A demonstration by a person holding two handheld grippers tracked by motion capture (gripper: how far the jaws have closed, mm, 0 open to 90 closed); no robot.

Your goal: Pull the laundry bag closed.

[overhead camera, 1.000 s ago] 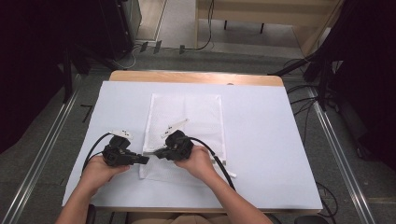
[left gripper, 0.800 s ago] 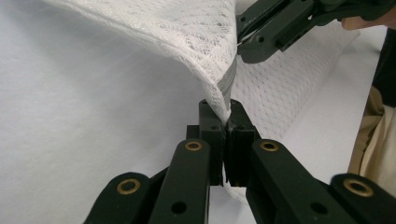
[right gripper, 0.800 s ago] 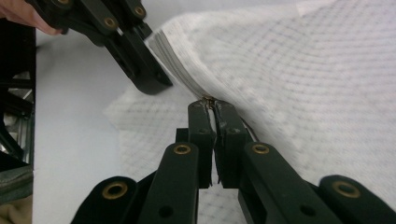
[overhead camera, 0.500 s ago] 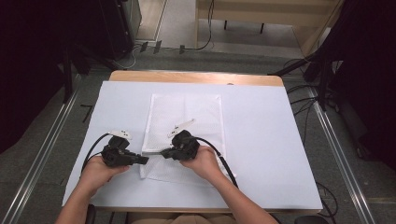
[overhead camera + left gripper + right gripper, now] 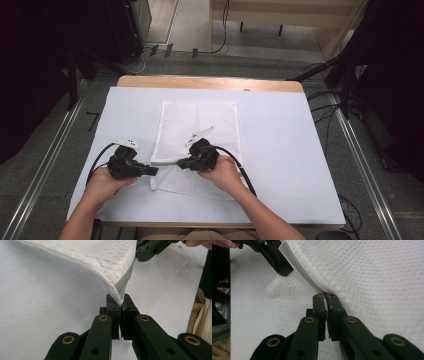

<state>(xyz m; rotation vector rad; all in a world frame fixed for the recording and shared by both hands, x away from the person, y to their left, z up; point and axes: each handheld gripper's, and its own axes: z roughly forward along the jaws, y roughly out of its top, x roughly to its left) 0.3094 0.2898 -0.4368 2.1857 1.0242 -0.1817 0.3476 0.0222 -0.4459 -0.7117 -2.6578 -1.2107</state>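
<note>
The mesh bag [image 5: 199, 131] lies in the middle of the table [image 5: 280, 150]. At its near left edge (the zipper side), the left gripper [image 5: 154, 171] is left of the right gripper [image 5: 180, 162].

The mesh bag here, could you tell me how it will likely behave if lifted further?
Probably floppy: the mesh bag drapes and curves from where the left tool pinches its corner. Likely light, as thin netting. The zipper edge between both tools may stay straighter.
</note>
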